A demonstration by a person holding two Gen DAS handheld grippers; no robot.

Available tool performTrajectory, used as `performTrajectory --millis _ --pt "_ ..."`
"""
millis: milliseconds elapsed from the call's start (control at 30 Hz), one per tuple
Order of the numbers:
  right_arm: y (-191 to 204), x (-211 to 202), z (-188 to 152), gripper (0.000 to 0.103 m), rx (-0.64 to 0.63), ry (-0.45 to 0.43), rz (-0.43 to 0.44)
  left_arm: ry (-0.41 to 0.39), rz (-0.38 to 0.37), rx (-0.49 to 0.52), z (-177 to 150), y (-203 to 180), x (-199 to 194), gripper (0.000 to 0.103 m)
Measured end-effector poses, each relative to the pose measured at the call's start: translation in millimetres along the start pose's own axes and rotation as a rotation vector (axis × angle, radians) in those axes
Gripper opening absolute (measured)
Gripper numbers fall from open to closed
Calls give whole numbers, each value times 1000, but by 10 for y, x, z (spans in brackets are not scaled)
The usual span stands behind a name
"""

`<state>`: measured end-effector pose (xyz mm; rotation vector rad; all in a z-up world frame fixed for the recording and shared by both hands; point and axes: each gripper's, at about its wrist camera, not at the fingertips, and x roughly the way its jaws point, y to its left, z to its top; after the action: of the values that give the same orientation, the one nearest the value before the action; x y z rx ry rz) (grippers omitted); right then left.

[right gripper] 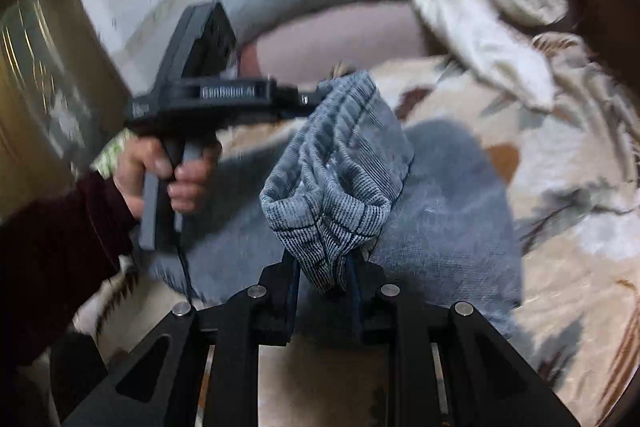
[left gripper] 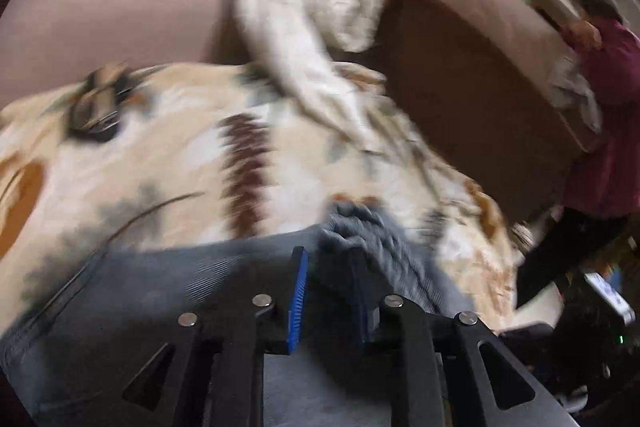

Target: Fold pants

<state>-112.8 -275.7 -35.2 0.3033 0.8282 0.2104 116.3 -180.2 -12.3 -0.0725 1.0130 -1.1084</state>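
Right wrist view shows the right gripper (right gripper: 326, 279) with its two black fingers drawn close together on a gathered bunch of the grey-blue ribbed knit pants (right gripper: 340, 171), the fabric rising up out of the narrow gap between the blue pads. From there the ribbed band stretches up and away to the left gripper (right gripper: 310, 99), a black handheld unit gripped by the person's left hand (right gripper: 164, 171) in a dark maroon sleeve; its tip meets the far end of the band, though the fingers themselves are blurred there. The rest of the pants hangs and spreads below, lying on a cream bedspread with brown and grey leaf print (right gripper: 560, 211). Left wrist view shows the left gripper (left gripper: 328, 267) nearly closed, its blue-padded fingers pinching a scrunched fold of the same pants (left gripper: 360, 223), while more grey fabric spreads flat to the left over the bedspread (left gripper: 168, 147). Beyond lie a crumpled off-white cloth (left gripper: 304, 39) and a brown upholstered sofa arm (left gripper: 472, 75), with another person in a magenta top (left gripper: 608, 115) standing just behind it.
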Motion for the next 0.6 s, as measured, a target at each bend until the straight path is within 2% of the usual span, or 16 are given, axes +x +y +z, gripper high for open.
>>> performTrajectory --millis 33,100,133,167,233,300,400,500,600 --pt "15 97 -31 27 -3 44 -2 -19 14 -50 -45 120 -49 27" --pt "35 218 -64 43 -2 120 22 -58 27 -136 -118 303 -165 40" --pt "50 216 -68 46 -8 123 36 -78 50 -168 -157 370 -239 45" --pt "60 195 -59 50 -15 119 48 -94 67 -184 -198 397 -305 55" --pt "37 123 -11 55 -1 116 114 -115 58 -188 -275 377 -426 57" --pt "-78 15 55 58 63 63 163 -117 41 -189 -344 302 -502 60" --pt "-358 -150 140 61 190 -31 145 -117 26 -188 -471 87 -569 63" --pt "-627 -289 176 61 311 -115 107 -126 72 -132 -587 -281 -563 66" --pt "-802 -305 194 61 385 -129 20 -104 171 -39 -698 -674 -456 66"
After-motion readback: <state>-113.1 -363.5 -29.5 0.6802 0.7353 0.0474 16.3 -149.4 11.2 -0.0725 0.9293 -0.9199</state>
